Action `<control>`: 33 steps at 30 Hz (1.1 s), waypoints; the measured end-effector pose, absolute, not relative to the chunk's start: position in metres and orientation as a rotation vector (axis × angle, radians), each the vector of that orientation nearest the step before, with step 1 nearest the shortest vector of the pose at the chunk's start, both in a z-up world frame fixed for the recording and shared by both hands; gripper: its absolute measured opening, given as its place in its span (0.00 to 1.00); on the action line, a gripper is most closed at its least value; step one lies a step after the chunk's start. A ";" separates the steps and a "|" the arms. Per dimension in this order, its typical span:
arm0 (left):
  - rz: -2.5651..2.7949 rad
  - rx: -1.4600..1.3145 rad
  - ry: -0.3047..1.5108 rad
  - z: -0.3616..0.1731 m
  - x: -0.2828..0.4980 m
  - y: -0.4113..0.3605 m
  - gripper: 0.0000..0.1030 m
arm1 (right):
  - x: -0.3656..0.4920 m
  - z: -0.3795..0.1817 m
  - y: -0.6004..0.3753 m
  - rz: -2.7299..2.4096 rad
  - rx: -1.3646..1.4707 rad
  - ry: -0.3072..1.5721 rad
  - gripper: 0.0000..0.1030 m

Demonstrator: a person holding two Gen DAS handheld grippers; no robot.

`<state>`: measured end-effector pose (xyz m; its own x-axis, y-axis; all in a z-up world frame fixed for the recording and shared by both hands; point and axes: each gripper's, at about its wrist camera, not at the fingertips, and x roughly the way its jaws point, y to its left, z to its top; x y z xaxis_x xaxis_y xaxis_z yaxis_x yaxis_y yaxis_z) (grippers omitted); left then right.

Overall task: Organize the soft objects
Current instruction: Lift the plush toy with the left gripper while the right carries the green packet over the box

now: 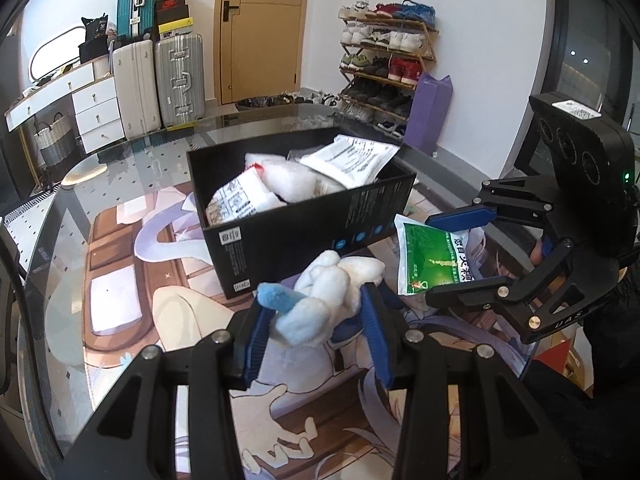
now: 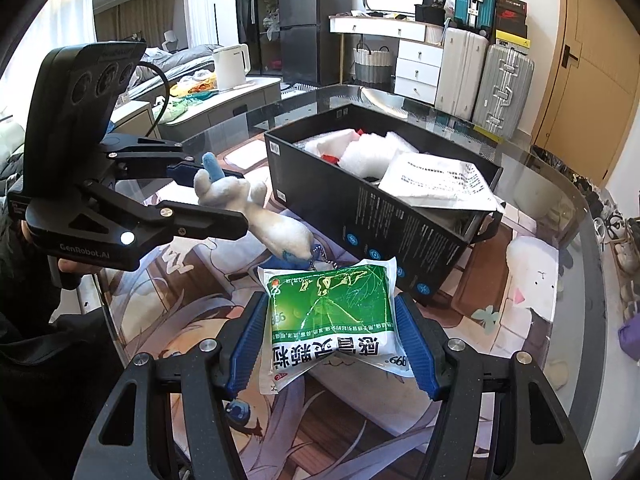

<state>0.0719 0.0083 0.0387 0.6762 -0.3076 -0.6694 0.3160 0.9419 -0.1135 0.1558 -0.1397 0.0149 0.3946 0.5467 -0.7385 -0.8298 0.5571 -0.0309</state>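
Note:
My left gripper (image 1: 316,312) is shut on a white and blue plush toy (image 1: 332,292), held above the table just in front of the black box (image 1: 304,240). From the right wrist view the same plush toy (image 2: 256,208) hangs between the left gripper's fingers (image 2: 208,220), a small chain dangling from its lower end. My right gripper (image 2: 332,328) is shut on a green and white soft packet (image 2: 332,312), lifted near the box's front corner; this packet (image 1: 432,260) also shows at the right of the left wrist view. The box (image 2: 400,216) holds white plush items and printed white packets.
The glass table (image 1: 120,168) carries an illustrated mat (image 2: 500,304) under the box. A white plush (image 2: 532,276) lies on the mat right of the box. Suitcases (image 1: 160,80), a shoe rack (image 1: 384,60) and a door (image 1: 260,28) stand beyond the table.

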 end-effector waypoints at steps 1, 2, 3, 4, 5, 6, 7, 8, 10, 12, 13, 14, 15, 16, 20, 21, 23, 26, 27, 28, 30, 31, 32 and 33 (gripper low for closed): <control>-0.352 0.008 0.744 0.041 0.071 0.009 0.41 | 0.155 0.017 -0.142 0.910 -0.427 0.740 0.63; -0.353 0.001 0.735 0.044 0.069 0.010 0.41 | 0.153 0.019 -0.142 0.912 -0.422 0.736 0.63; -0.354 -0.004 0.729 0.046 0.069 0.011 0.41 | 0.152 0.023 -0.145 0.916 -0.415 0.729 0.63; -0.354 -0.014 0.719 0.049 0.068 0.012 0.41 | 0.151 0.025 -0.146 0.921 -0.408 0.723 0.63; -0.354 -0.028 0.705 0.054 0.066 0.013 0.41 | 0.148 0.029 -0.148 0.927 -0.397 0.708 0.63; -0.354 -0.035 0.694 0.058 0.065 0.013 0.40 | 0.147 0.032 -0.149 0.931 -0.388 0.700 0.63; -0.352 -0.036 0.685 0.061 0.065 0.013 0.39 | 0.146 0.035 -0.150 0.935 -0.377 0.693 0.63; -0.347 -0.032 0.670 0.065 0.063 0.013 0.39 | 0.144 0.039 -0.152 0.940 -0.367 0.683 0.63; -0.343 -0.031 0.655 0.070 0.061 0.013 0.39 | 0.142 0.045 -0.154 0.937 -0.358 0.664 0.63; -0.340 -0.037 0.645 0.073 0.060 0.016 0.38 | 0.143 0.052 -0.154 0.933 -0.350 0.652 0.63; -0.339 -0.037 0.646 0.073 0.061 0.016 0.38 | 0.143 0.054 -0.155 0.931 -0.346 0.648 0.63; -0.338 -0.034 0.652 0.072 0.062 0.017 0.38 | 0.143 0.055 -0.155 0.930 -0.345 0.646 0.63; -0.334 -0.031 0.661 0.070 0.063 0.017 0.38 | 0.143 0.055 -0.155 0.929 -0.347 0.649 0.63; -0.338 -0.024 0.675 0.068 0.063 0.017 0.38 | 0.143 0.055 -0.155 0.927 -0.350 0.650 0.63; -0.374 0.020 0.718 0.059 0.063 0.015 0.42 | 0.146 0.054 -0.152 0.928 -0.357 0.659 0.63; -0.372 0.025 0.721 0.057 0.063 0.015 0.54 | 0.148 0.054 -0.150 0.929 -0.357 0.660 0.63; -0.361 0.030 0.747 0.051 0.062 0.016 0.66 | 0.148 0.053 -0.147 0.927 -0.360 0.662 0.63; -0.336 0.030 0.785 0.039 0.062 0.019 0.78 | 0.149 0.052 -0.148 0.925 -0.361 0.665 0.63; -0.336 0.027 0.795 0.035 0.061 0.020 0.86 | 0.149 0.052 -0.148 0.924 -0.362 0.666 0.63; -0.345 0.025 0.805 0.031 0.061 0.021 0.86 | 0.150 0.052 -0.148 0.924 -0.362 0.667 0.63; -0.374 0.029 0.834 0.022 0.059 0.021 0.86 | 0.150 0.051 -0.147 0.926 -0.365 0.670 0.63; -0.385 0.033 0.844 0.018 0.059 0.020 0.86 | 0.149 0.051 -0.147 0.926 -0.367 0.670 0.63; -0.390 0.038 0.855 0.014 0.059 0.020 0.86 | 0.150 0.051 -0.146 0.927 -0.368 0.673 0.63; -0.386 0.052 0.872 0.008 0.060 0.019 0.83 | 0.150 0.051 -0.146 0.927 -0.369 0.673 0.63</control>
